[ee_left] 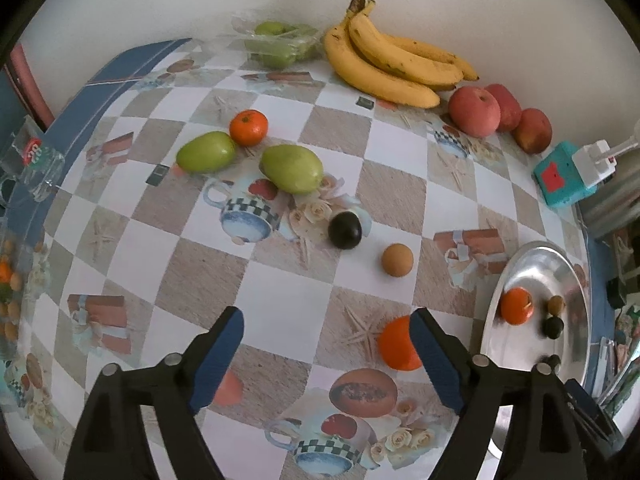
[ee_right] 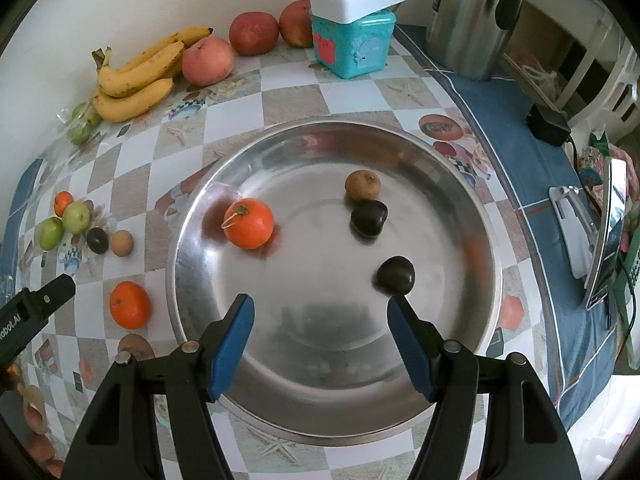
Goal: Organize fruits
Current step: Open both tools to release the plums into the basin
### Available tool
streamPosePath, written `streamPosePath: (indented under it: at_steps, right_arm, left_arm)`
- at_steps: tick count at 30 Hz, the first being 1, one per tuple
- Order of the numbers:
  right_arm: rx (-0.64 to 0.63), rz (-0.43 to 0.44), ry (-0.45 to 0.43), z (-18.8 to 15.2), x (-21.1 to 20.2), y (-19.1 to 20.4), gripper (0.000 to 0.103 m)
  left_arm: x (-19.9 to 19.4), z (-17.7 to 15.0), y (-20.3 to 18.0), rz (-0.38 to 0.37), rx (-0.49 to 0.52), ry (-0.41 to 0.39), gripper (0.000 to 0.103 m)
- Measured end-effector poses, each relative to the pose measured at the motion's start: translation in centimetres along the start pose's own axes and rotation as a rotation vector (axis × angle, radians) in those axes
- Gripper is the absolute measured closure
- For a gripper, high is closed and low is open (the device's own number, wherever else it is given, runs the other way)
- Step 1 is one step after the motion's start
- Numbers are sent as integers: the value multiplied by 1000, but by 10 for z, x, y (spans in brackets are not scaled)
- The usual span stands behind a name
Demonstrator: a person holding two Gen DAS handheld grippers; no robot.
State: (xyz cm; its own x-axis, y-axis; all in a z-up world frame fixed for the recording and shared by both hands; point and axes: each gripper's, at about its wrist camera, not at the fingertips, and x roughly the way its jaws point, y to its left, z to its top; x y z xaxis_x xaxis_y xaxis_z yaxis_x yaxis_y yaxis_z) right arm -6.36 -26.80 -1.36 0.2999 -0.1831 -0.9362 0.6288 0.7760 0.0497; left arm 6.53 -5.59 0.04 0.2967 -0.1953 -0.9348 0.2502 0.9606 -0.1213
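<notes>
The right gripper hangs over the steel tray, fingers spread and empty, above an orange, a brown fruit and two dark fruits gathered there. The left gripper, also spread and empty, faces the desk, where a loose orange lies just beside one finger, likely next. Farther out wait a dark plum, two green mangoes, bananas and apples.

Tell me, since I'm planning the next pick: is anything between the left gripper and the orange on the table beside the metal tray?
Nothing visible. The orange lies just beyond the open left gripper, against its right fingertip; only bare tablecloth between.
</notes>
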Motion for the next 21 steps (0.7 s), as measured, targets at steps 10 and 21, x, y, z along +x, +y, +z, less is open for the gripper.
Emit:
streamPosePath:
  at_steps: [10,21]
  right_arm:
    - [12,11,-14,-2,3,-1,23]
    - [35,3,-49,-1,1,-4,4]
  left_arm:
    - [4,-4,-8,25,47,-3,0]
    - [5,-6,-16,48,98,-9,0]
